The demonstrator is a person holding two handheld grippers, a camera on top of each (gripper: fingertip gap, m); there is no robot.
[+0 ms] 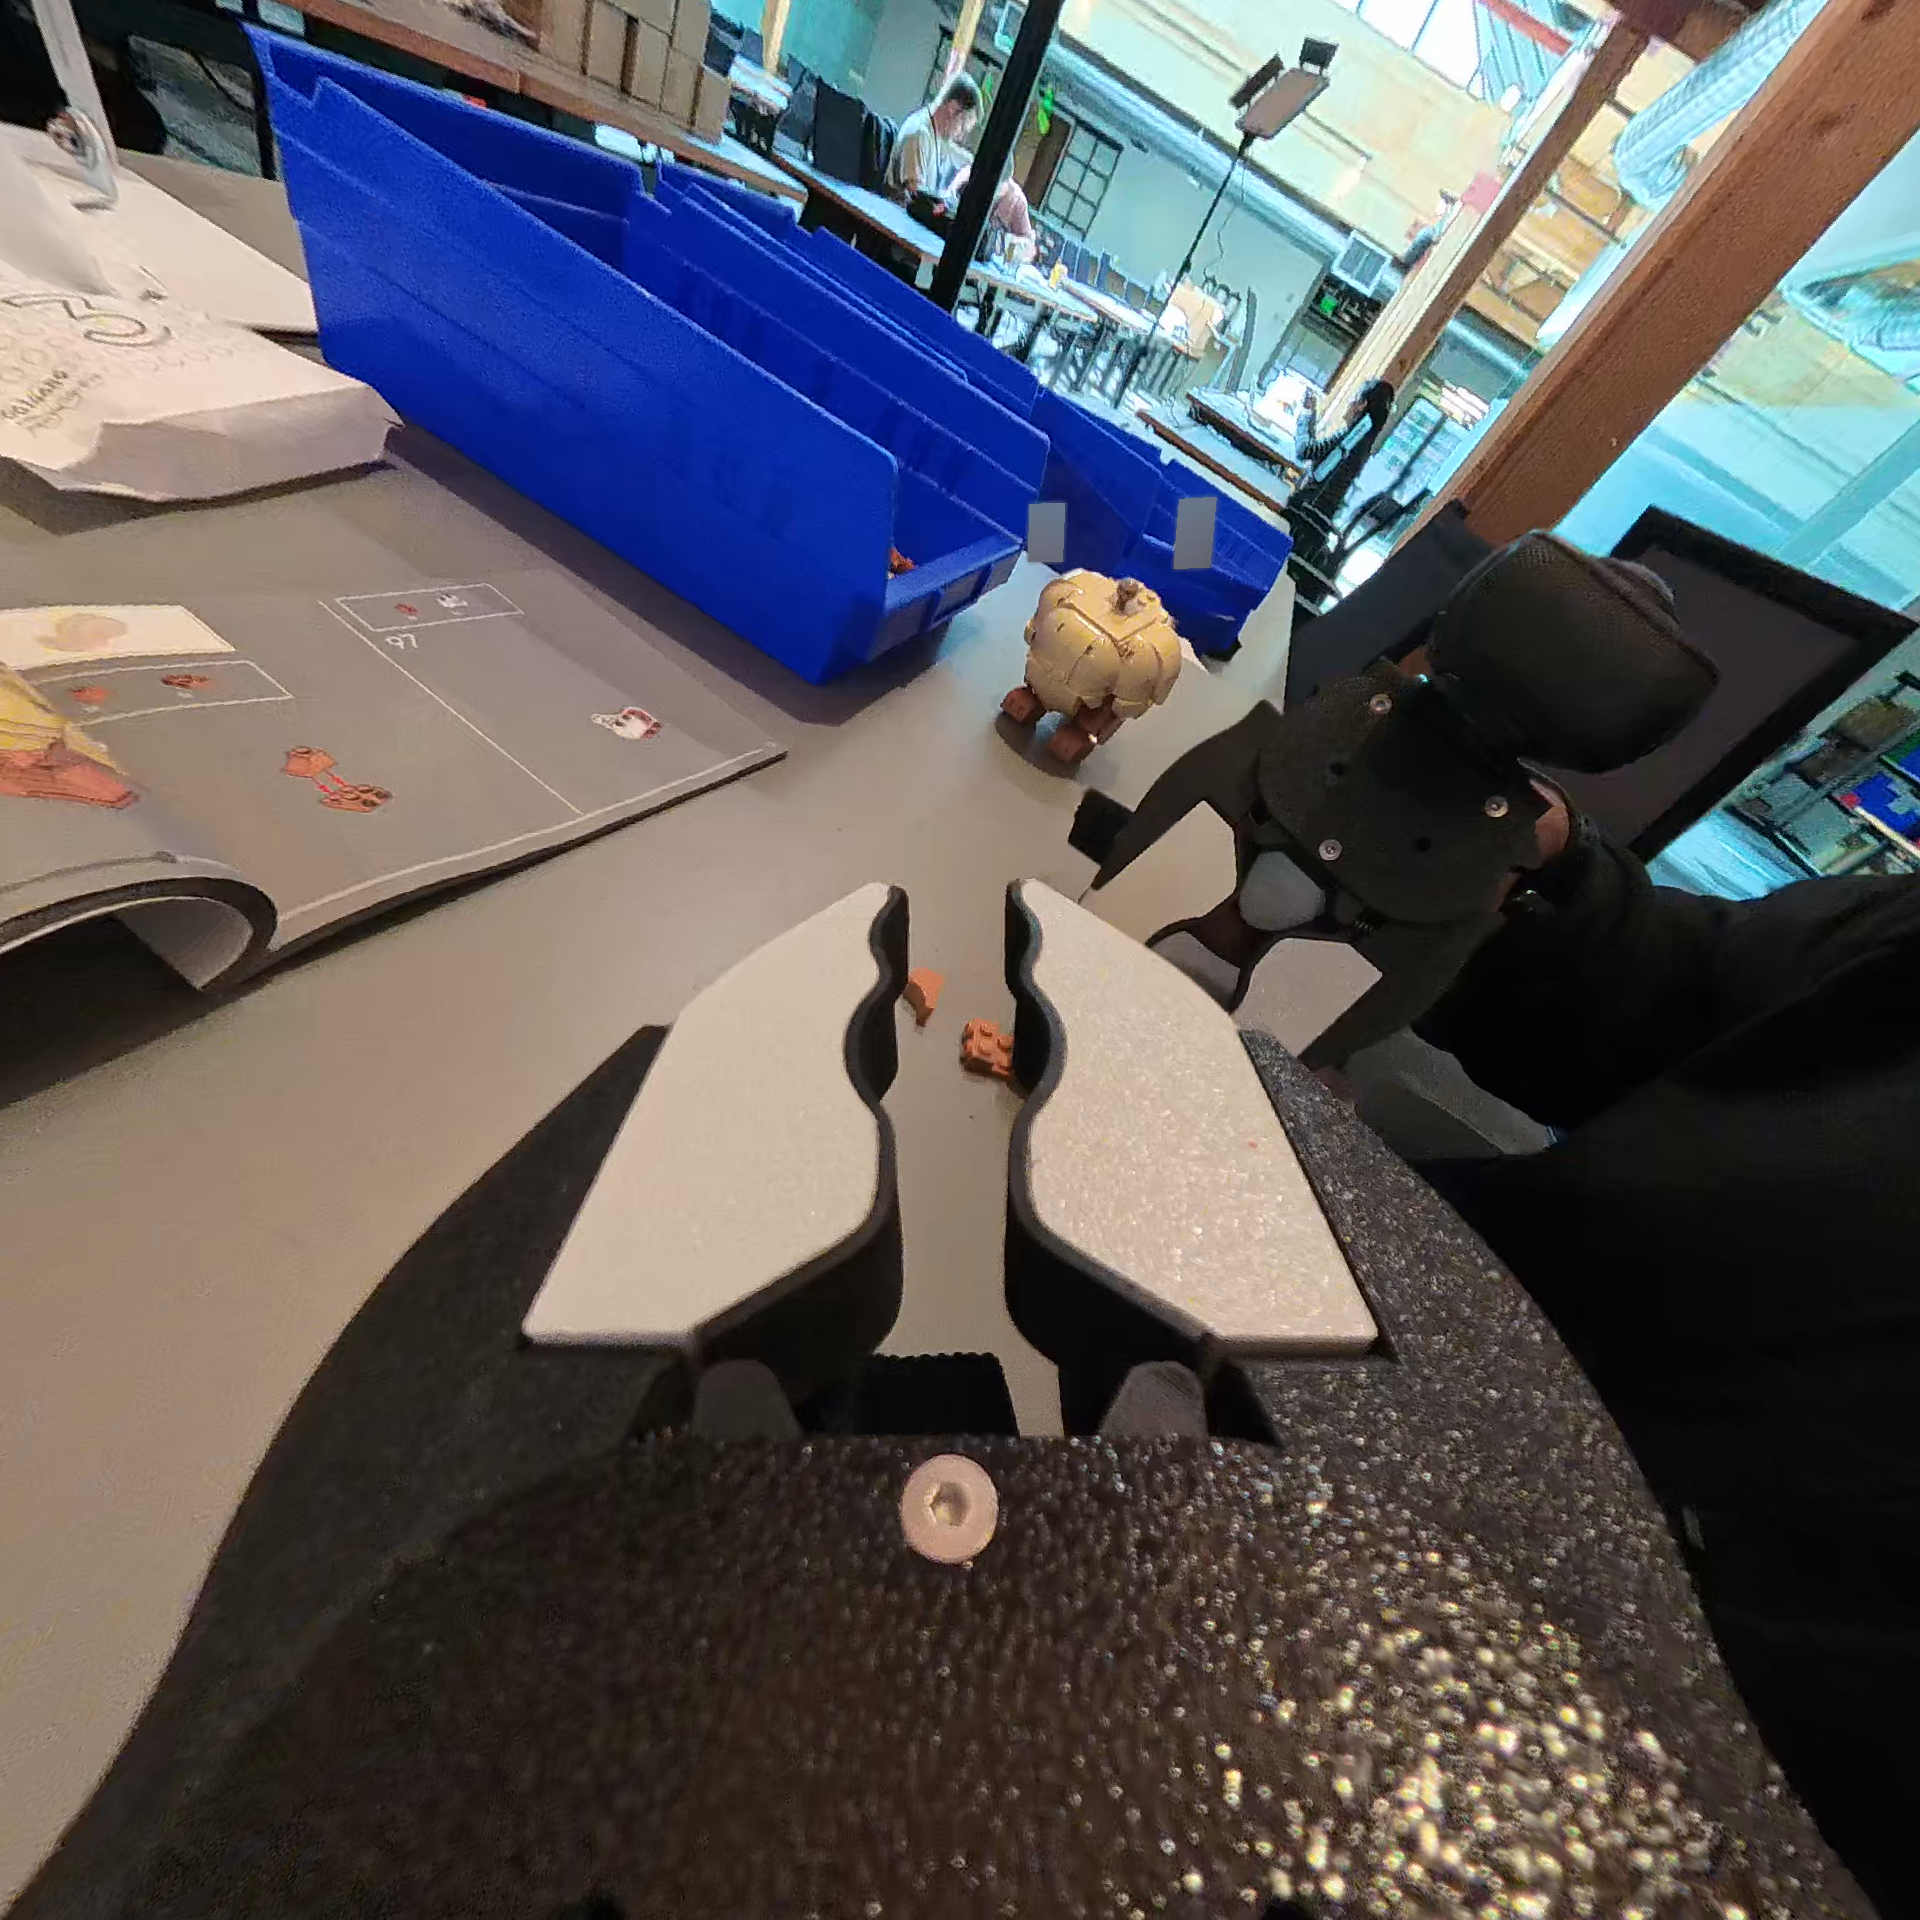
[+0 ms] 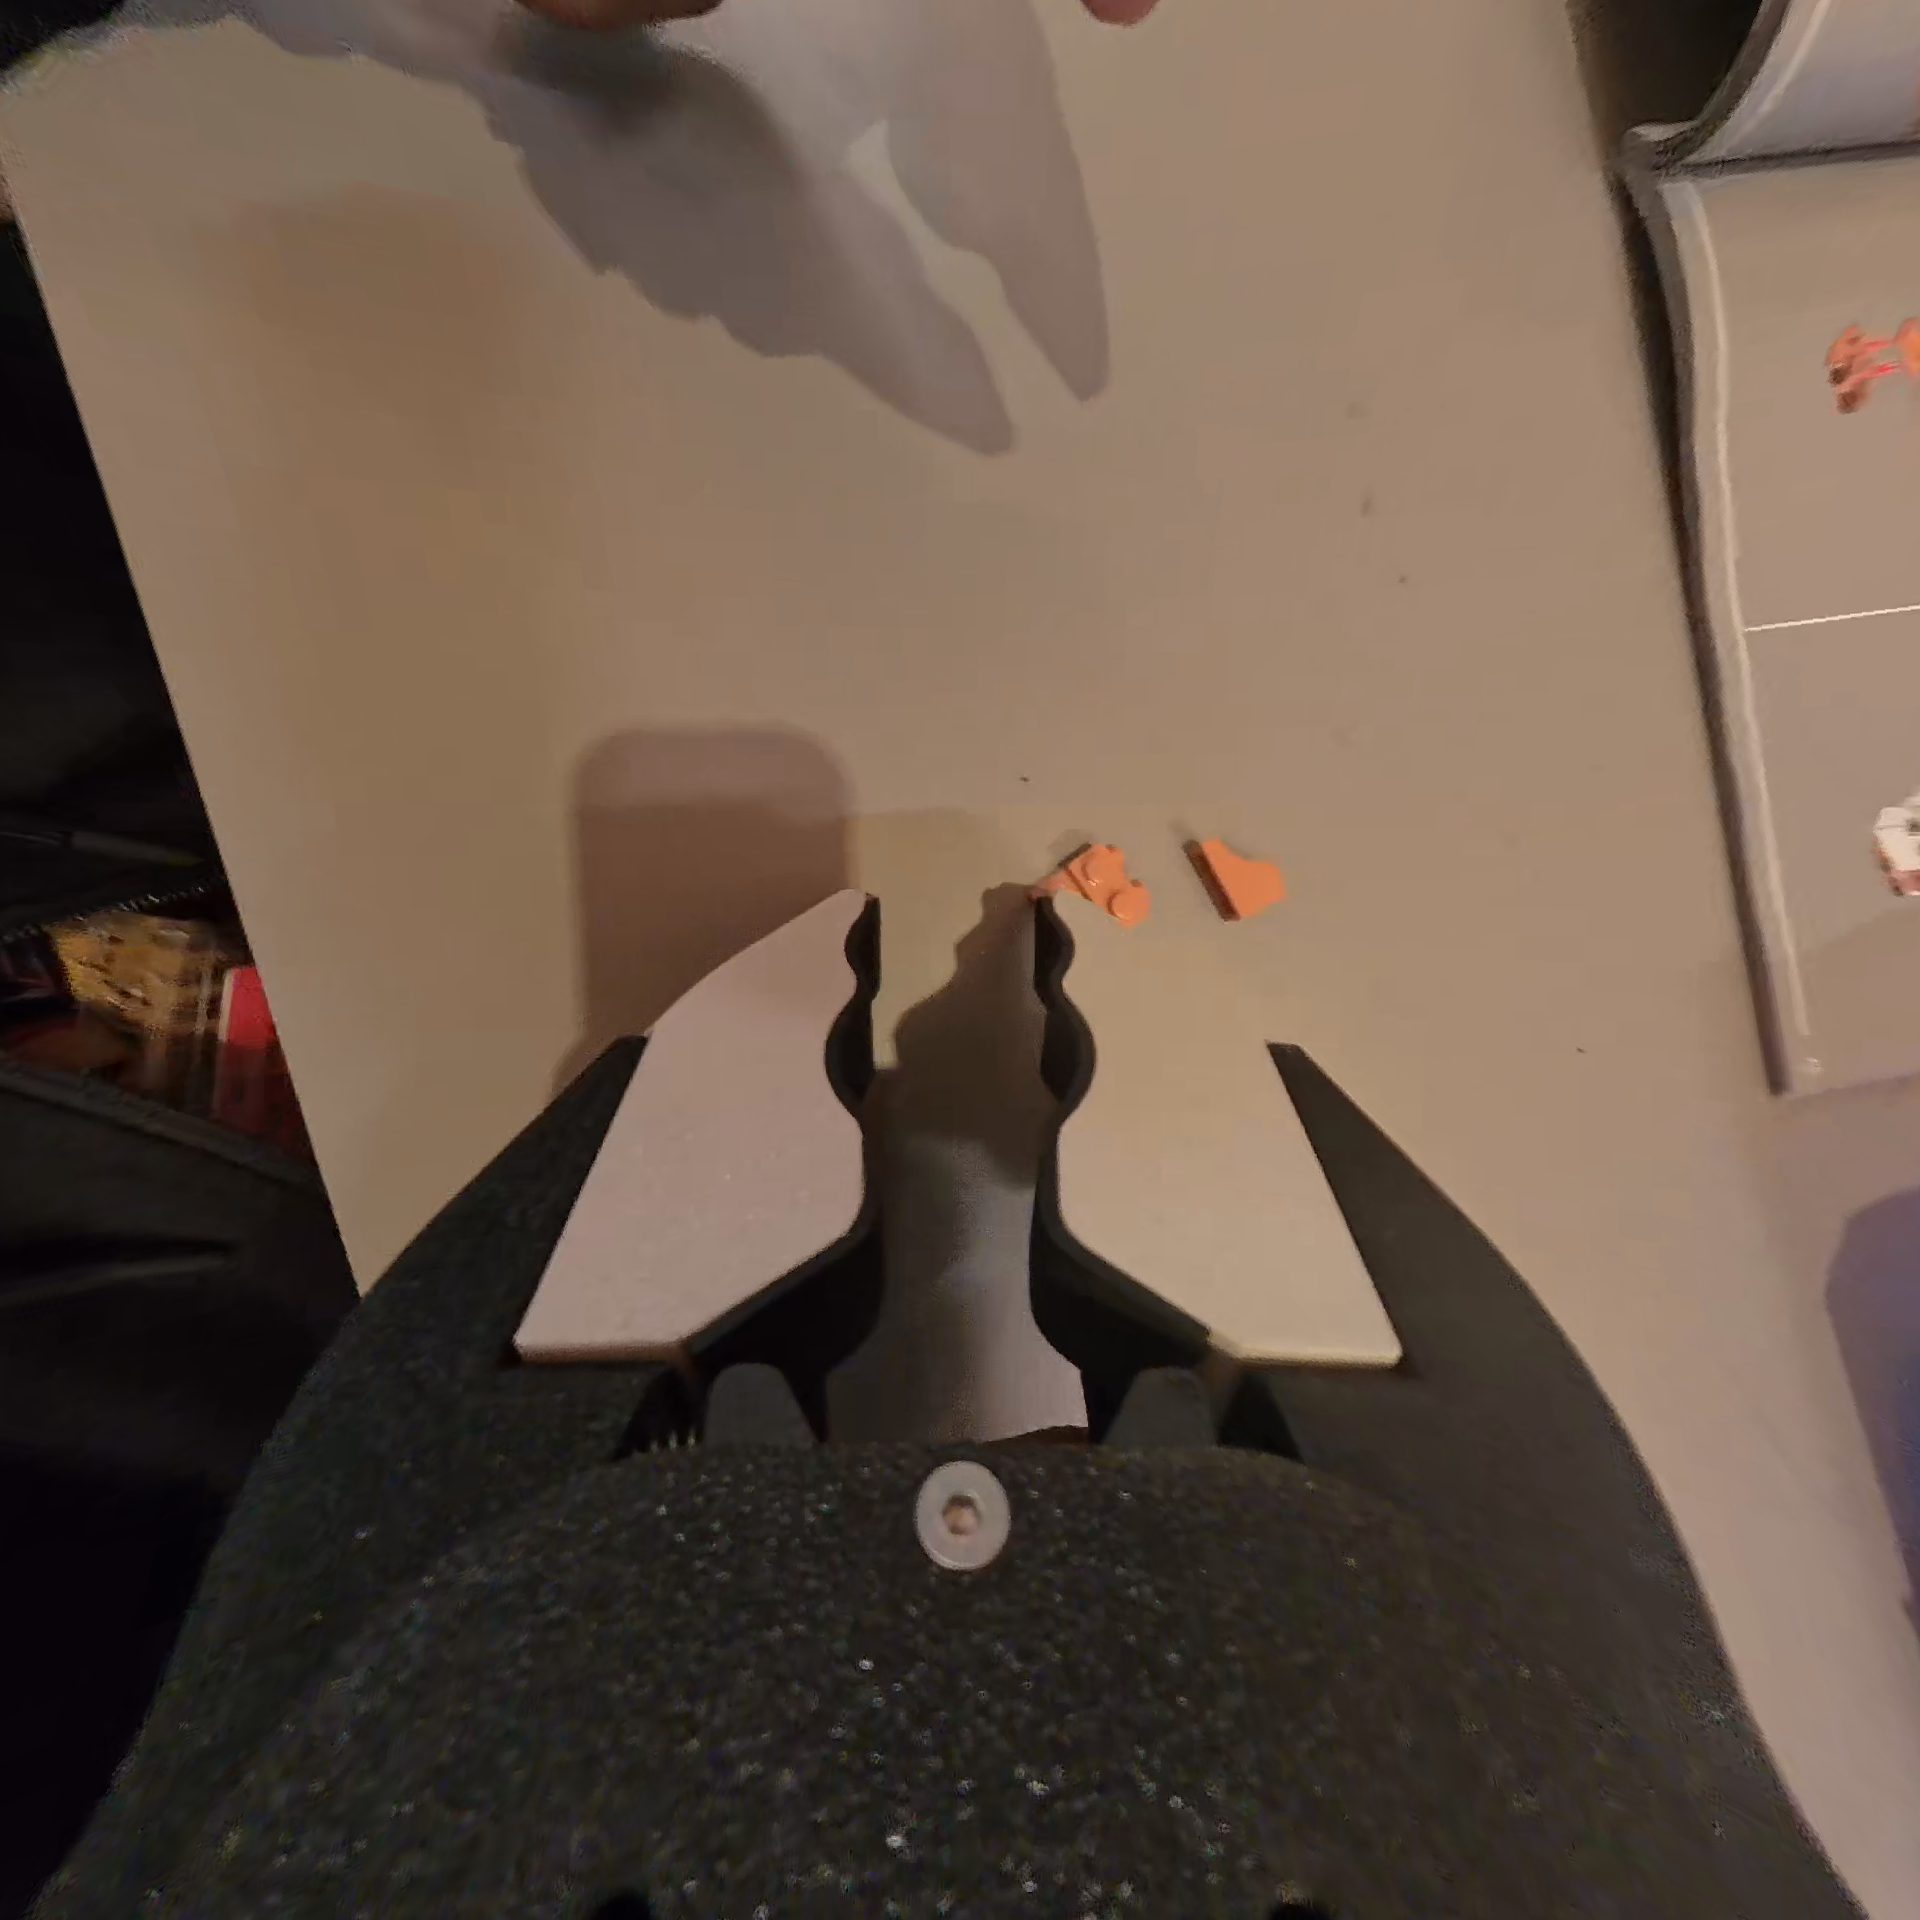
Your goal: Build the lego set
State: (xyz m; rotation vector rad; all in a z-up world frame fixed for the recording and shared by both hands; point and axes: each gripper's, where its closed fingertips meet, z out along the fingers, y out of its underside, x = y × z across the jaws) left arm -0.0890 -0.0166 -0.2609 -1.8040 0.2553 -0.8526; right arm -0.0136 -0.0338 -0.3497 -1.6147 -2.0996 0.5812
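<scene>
Two small orange-brown bricks lie on the grey table (image 1: 312, 1195): a smooth curved piece (image 1: 922, 992) and a studded plate (image 1: 987, 1047). My left gripper (image 1: 954, 904) hovers over them, open and empty, and both show through the gap between its fingers. In the right wrist view the studded plate (image 2: 1112, 883) lies just right of my right fingertip, and the curved piece (image 2: 1242, 878) lies farther right. My right gripper (image 2: 951, 914) is open and empty, with only table between its fingers. It also shows in the left wrist view (image 1: 1127, 894), close on the right.
A cream round brick model with brown feet (image 1: 1103, 660) stands beyond the grippers. Blue bins (image 1: 623, 416) line the far side. An open instruction booklet (image 1: 416, 748) lies to the left, also in the right wrist view (image 2: 1818, 623). A white paper bag (image 1: 125, 384) lies behind it. The left gripper's tips are roughly 12 cm from the right gripper's. The curved piece (image 2: 1242, 878) sits 4 cm or so from the ends of my right fingers.
</scene>
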